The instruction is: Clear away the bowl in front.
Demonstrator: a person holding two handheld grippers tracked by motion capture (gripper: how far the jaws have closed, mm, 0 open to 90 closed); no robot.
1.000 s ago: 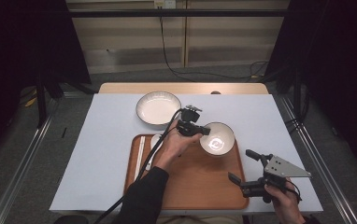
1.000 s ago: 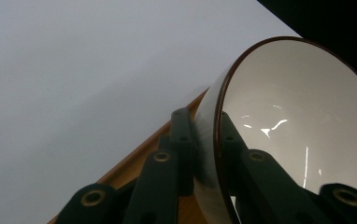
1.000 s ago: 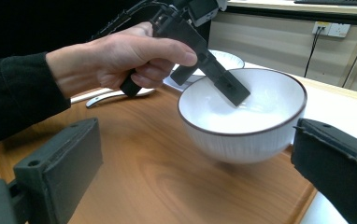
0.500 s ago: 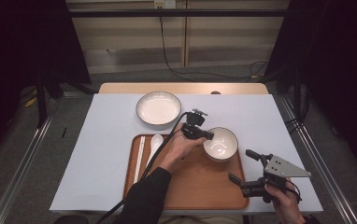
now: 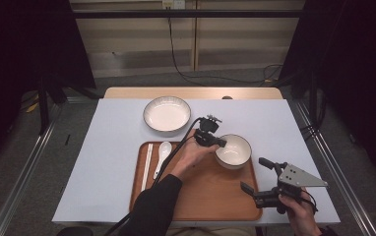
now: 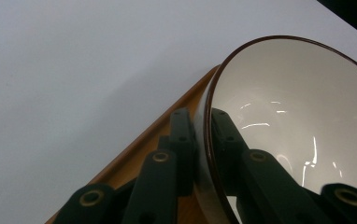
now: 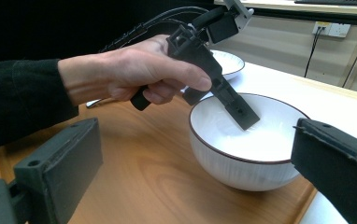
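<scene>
I have the left tool (image 5: 220, 142) clamped on the near-left rim of the small white bowl (image 5: 233, 150), one jaw inside the wall and one outside, as the left gripper view shows plainly: the brown-edged rim (image 6: 208, 140) runs straight up between the two black jaws. The bowl sits at the far right corner of the wooden tray (image 5: 210, 196), and from the left gripper view its far side reaches toward the tray edge, with the pale counter (image 5: 112, 162) beyond.

The relation that matters to me is this: the bowl lies to the right of my left hand (image 5: 192, 153), so the tool reaches across from the left and grips the rim side nearest that hand. Any lift or slide will pivot the bowl about that one pinch point, so I judge the far side will want to droop unless I keep the wrist level.

My right tool (image 5: 262, 178) hovers over the tray's near right corner, jaws spread wide and holding nothing; in the right gripper view the bowl (image 7: 249, 140) lies just ahead between its two pads. It is close to the bowl but takes no part in the grip.

A larger plate (image 5: 167, 113) rests on the counter beyond the tray, and a spoon (image 5: 162, 156) and chopsticks (image 5: 147, 166) lie at the tray's left side, well apart from the bowl.
</scene>
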